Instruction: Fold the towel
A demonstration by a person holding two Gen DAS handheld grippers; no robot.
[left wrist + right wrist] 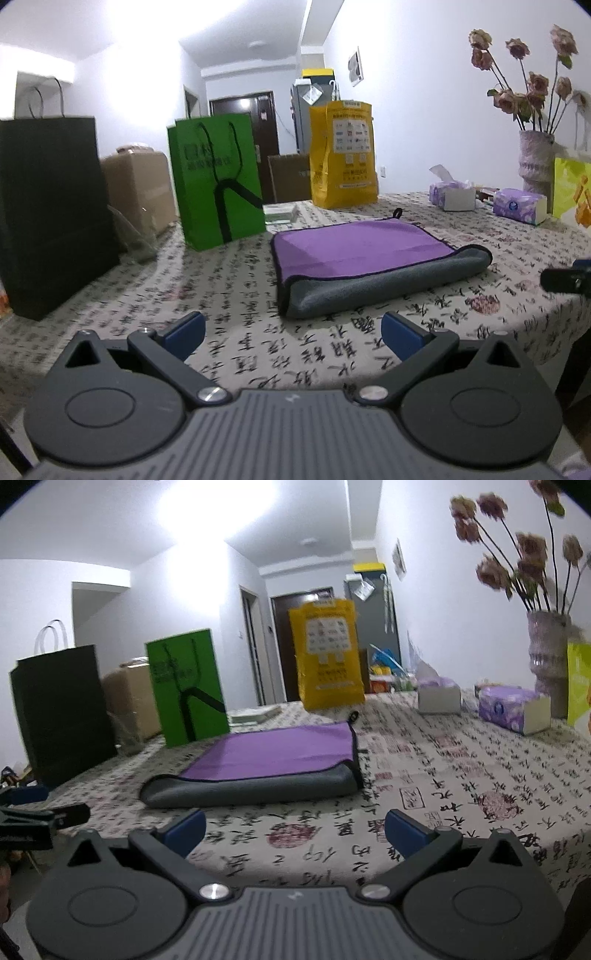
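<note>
A towel [369, 258], purple on top and grey on its folded near edge, lies flat and folded on the patterned tablecloth [240, 354]. It also shows in the right wrist view [266, 764], left of centre. My left gripper [293, 334] is open and empty, just short of the towel's near left corner. My right gripper [295, 832] is open and empty, a little back from the towel's near right corner. Part of the right gripper shows at the left wrist view's right edge [565, 278], and the left gripper at the right wrist view's left edge [40, 823].
Behind the towel stand a black bag [51, 206], a green bag [218, 177], a yellow bag [343, 155] and a cardboard box [140, 188]. Tissue packs [521, 205] and a vase of dried flowers [535, 162] sit at the back right. The table edge runs close on the right.
</note>
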